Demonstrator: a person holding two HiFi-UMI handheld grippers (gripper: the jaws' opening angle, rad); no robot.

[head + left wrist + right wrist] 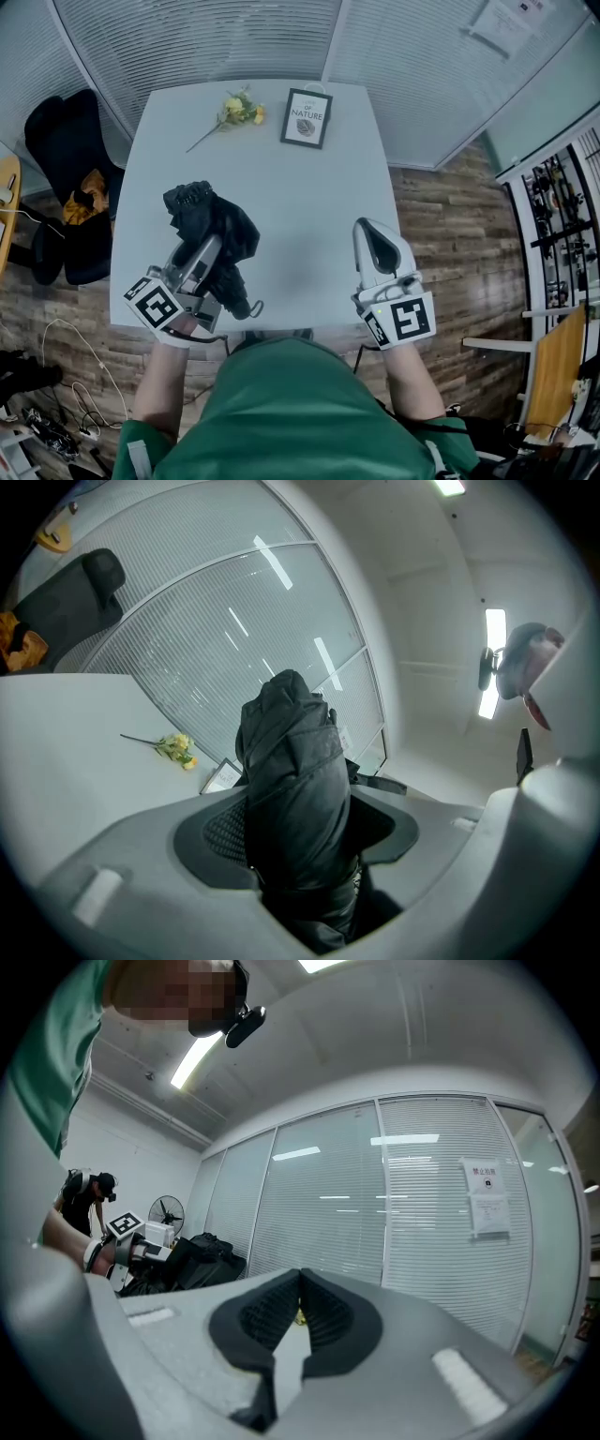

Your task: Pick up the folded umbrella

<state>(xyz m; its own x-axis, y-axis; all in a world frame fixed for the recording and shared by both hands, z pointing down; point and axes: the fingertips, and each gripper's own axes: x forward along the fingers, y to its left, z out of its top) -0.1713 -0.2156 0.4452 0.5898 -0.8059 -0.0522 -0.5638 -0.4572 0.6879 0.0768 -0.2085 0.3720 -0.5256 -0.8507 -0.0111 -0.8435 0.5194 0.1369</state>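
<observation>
Green shirt (281, 403) lowest, then both claws at the worktop's (300, 216) near edge. L claw (208, 255) pinches the folded black umbrella (211, 220) round its body, over worktop's front-left part. R claw (375, 232) pressed together, empty, well apart at right.

R gripper (300, 1274): jaws shut, pad tips touching, nothing btwn. Far left of it, L gripper (155, 1249) w/ marker cube, black folded umbrella (206, 1255) bunched at its front. Beyond that, a fan (169, 1213) & a person (86, 1199). Behind R gripper, glass wall (375, 1194) w/ blinds; paper notice (487, 1199) upper right. Green sleeve (56, 1063) upper left.
</observation>
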